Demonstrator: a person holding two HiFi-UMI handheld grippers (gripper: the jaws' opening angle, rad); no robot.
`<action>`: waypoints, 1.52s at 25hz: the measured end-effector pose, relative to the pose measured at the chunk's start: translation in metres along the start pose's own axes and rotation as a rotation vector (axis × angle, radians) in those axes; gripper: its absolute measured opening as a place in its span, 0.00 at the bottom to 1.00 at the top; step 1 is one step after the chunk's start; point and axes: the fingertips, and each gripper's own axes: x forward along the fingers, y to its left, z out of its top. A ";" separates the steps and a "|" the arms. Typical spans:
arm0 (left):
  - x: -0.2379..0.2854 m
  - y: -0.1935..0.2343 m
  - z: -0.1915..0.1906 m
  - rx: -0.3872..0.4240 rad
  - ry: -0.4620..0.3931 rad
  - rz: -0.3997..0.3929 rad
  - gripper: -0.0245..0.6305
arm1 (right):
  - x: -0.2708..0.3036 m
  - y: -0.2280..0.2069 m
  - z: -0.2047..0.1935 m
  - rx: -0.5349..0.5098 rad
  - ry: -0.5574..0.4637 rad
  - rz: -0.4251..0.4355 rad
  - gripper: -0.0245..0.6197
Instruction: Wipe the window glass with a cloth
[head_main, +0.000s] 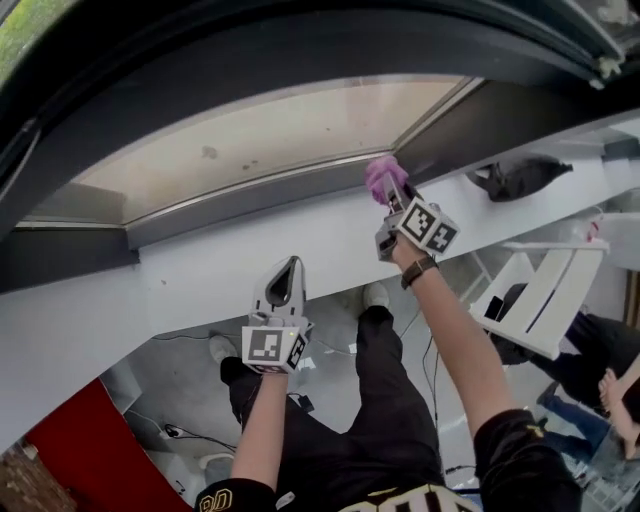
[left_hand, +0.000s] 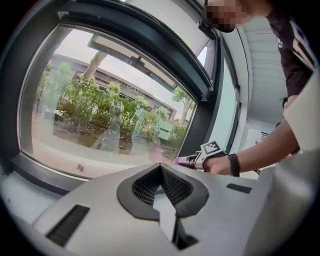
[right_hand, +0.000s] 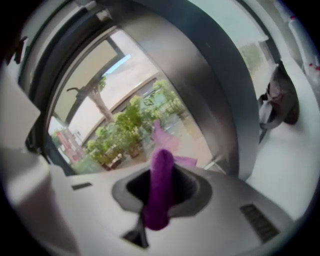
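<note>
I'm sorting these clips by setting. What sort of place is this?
Likely an indoor room, perhaps an office or workshop, right at a big dark-framed window. Shrubs and a building show outside, a white sill runs below the glass, and cables lie on the floor.

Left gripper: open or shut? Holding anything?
Shut, empty. The left gripper has its jaw tips meeting with nothing between them; the purple cloth is in the right gripper.

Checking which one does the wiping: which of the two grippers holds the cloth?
The right gripper: its jaws are shut on the purple cloth near the window glass. The left gripper is shut with nothing in it.
</note>
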 end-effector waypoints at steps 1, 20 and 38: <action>-0.008 -0.002 0.009 0.008 0.007 0.002 0.06 | -0.018 0.024 0.000 -0.053 0.006 0.038 0.15; -0.165 -0.027 0.365 0.261 -0.206 0.113 0.06 | -0.255 0.462 0.120 -0.660 -0.302 0.375 0.15; -0.177 -0.039 0.411 0.334 -0.340 0.097 0.06 | -0.267 0.503 0.121 -0.652 -0.308 0.426 0.15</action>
